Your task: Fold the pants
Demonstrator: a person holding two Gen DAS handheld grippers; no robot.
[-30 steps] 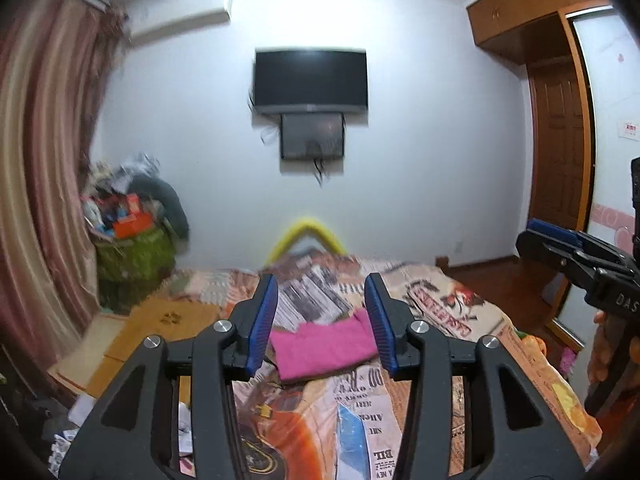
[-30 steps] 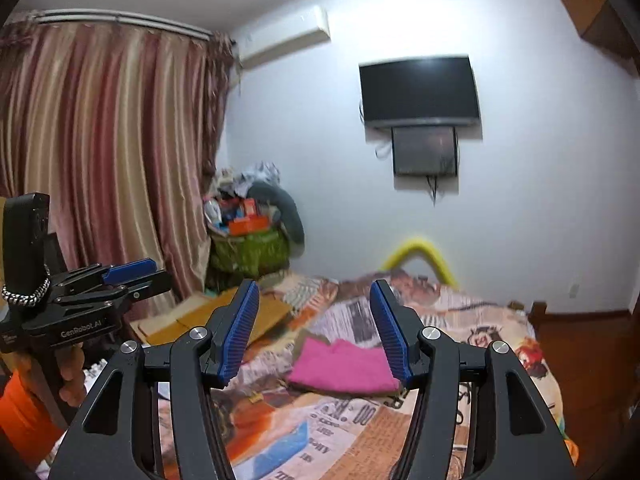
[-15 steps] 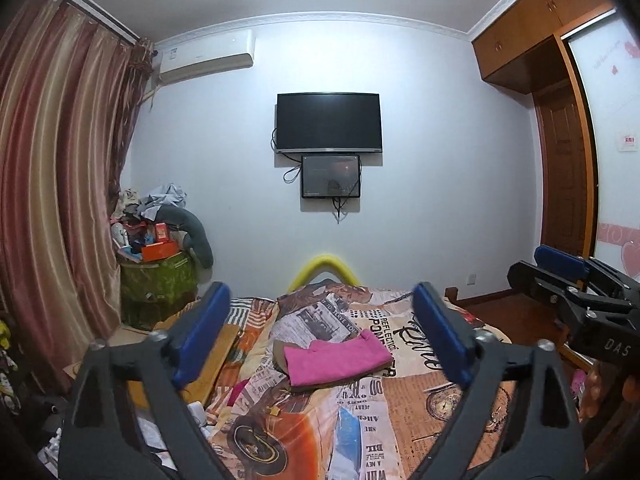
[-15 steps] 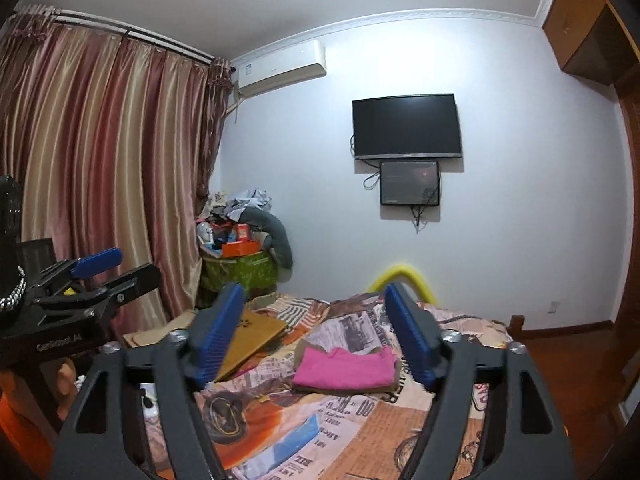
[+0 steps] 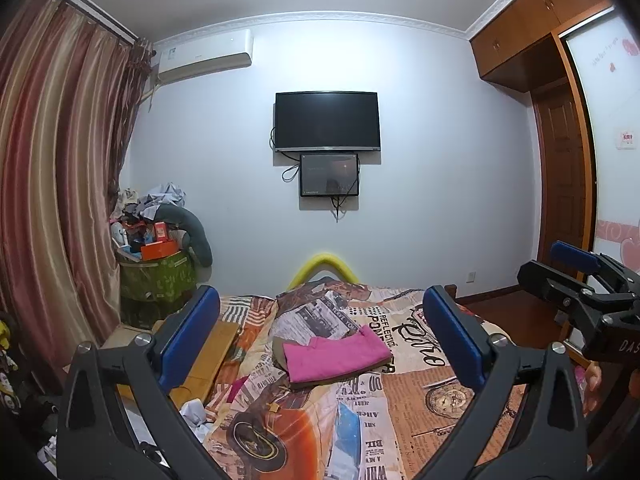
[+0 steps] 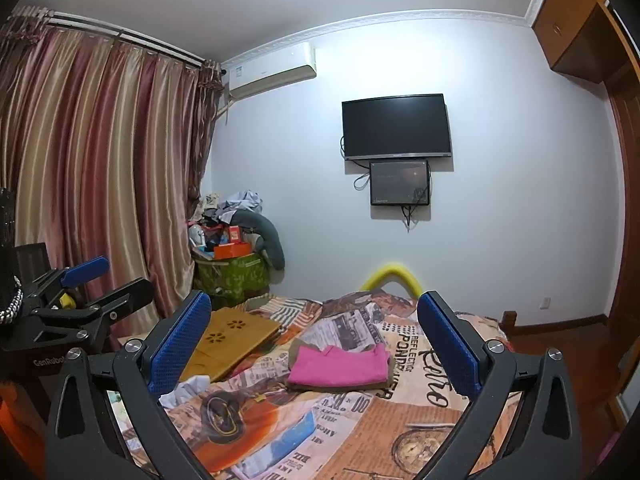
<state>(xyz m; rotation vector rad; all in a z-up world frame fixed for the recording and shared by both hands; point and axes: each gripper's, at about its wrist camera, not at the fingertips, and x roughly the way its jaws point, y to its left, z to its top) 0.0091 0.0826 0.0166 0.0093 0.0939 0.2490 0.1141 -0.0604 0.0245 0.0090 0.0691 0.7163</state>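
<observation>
Both tools, the left tool [image 5: 320, 338] and the right tool [image 6: 314, 340], have spread wide since a second ago and grip nothing, raised well back from the folded pink pants [image 5: 336, 358] lying on the newspaper-print bed [image 5: 440, 396], beneath a wall television [image 5: 327, 121], curtains [image 6: 92, 184] at left.

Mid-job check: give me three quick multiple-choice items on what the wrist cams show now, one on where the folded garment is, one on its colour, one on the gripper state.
1. Where does the folded garment lie?
A. on the floor
B. on the bed
C. in the left gripper

2. What colour is the top folded piece?
A. pink
B. green
C. white

3. How do both grippers stand?
A. both shut on cloth
B. one open, one shut
C. both open and empty

Answers: 1 B, it rests on the newspaper-print bedspread, apart from both grippers. 2 A, bright pink over a brownish layer. 3 C, the blue pads of the left and of the right gripper stand wide apart with nothing between.
</observation>
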